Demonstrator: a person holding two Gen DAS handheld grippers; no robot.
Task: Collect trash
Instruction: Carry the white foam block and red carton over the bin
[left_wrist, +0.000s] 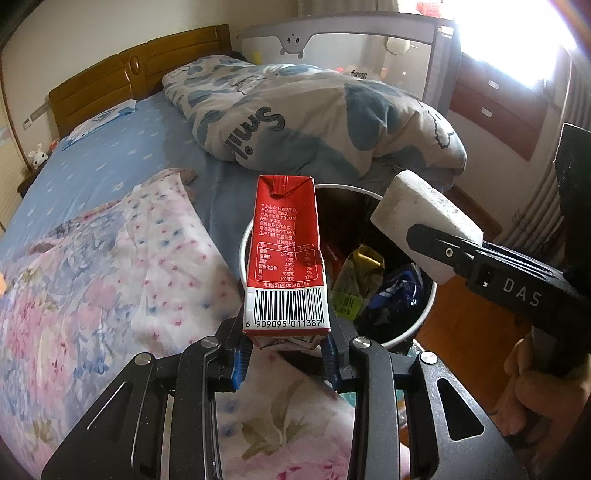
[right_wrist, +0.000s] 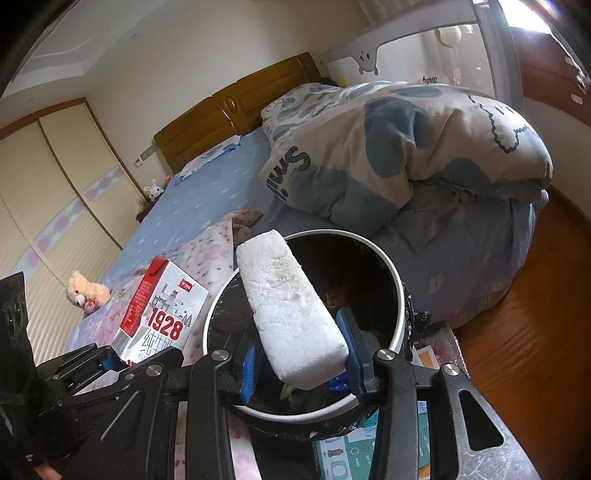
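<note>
My left gripper (left_wrist: 286, 356) is shut on a red and white milk carton (left_wrist: 285, 254), held upright at the near left rim of the trash bin (left_wrist: 421, 325). The carton also shows in the right wrist view (right_wrist: 159, 314). My right gripper (right_wrist: 304, 365) is shut on a white foam block (right_wrist: 288, 306), held over the open bin (right_wrist: 399, 325). The foam block (left_wrist: 424, 221) and the right gripper's arm show in the left wrist view above the bin's right side. The bin is white-rimmed with a black liner and holds several wrappers (left_wrist: 354, 280).
The bin stands beside a bed with a blue sheet (left_wrist: 110, 166). A floral blanket (left_wrist: 110, 288) lies at the left, a bunched quilt (left_wrist: 314, 114) behind the bin. Wooden floor (right_wrist: 535, 350) is at the right. A stuffed toy (right_wrist: 86, 291) lies on the bed.
</note>
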